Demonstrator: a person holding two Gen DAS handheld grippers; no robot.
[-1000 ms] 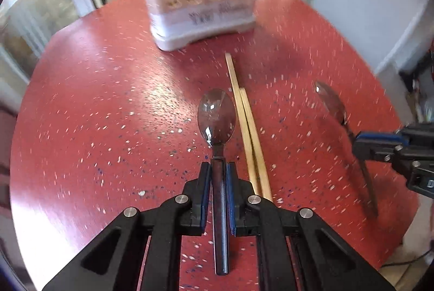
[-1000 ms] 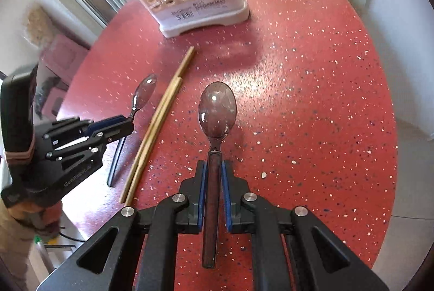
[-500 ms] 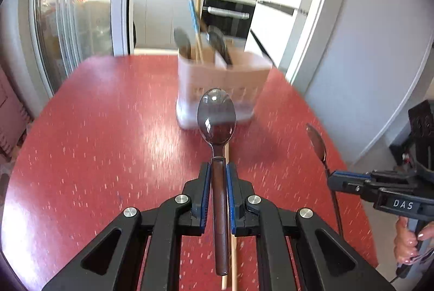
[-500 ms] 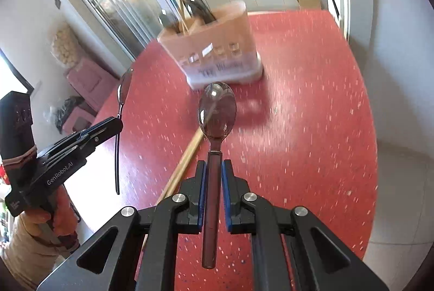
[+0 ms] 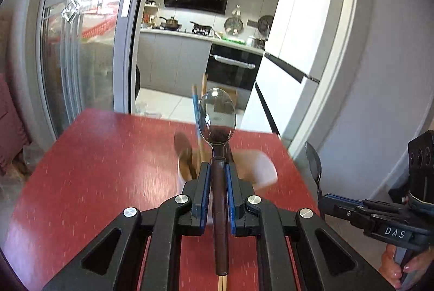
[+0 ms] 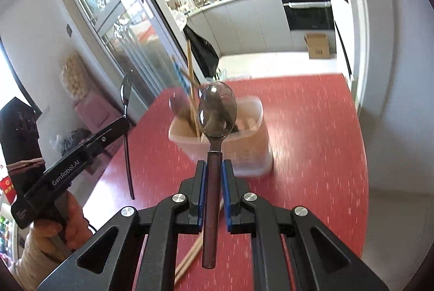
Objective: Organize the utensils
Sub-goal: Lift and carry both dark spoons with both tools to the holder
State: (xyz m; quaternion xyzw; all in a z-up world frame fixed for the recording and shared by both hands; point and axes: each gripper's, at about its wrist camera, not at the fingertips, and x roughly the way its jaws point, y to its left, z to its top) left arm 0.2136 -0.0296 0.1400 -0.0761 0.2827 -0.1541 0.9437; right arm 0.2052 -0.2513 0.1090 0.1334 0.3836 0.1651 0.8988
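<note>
My left gripper is shut on a dark-handled spoon, held up in the air, bowl forward. My right gripper is shut on a second spoon the same way. A pink utensil holder stands on the red table ahead of both; it also shows, blurred, in the left wrist view. It holds chopsticks and dark utensils. The left gripper with its spoon shows at the left of the right wrist view; the right gripper shows at the right of the left wrist view.
A pair of wooden chopsticks lies on the table below the right gripper; their end shows under the left gripper. A glass sliding door is left of the table. A kitchen and a white wall lie beyond.
Both grippers have lifted their spoons off the table and tilted up and forward towards the holder, which now lies lower in both views and close behind the spoon bowls.
</note>
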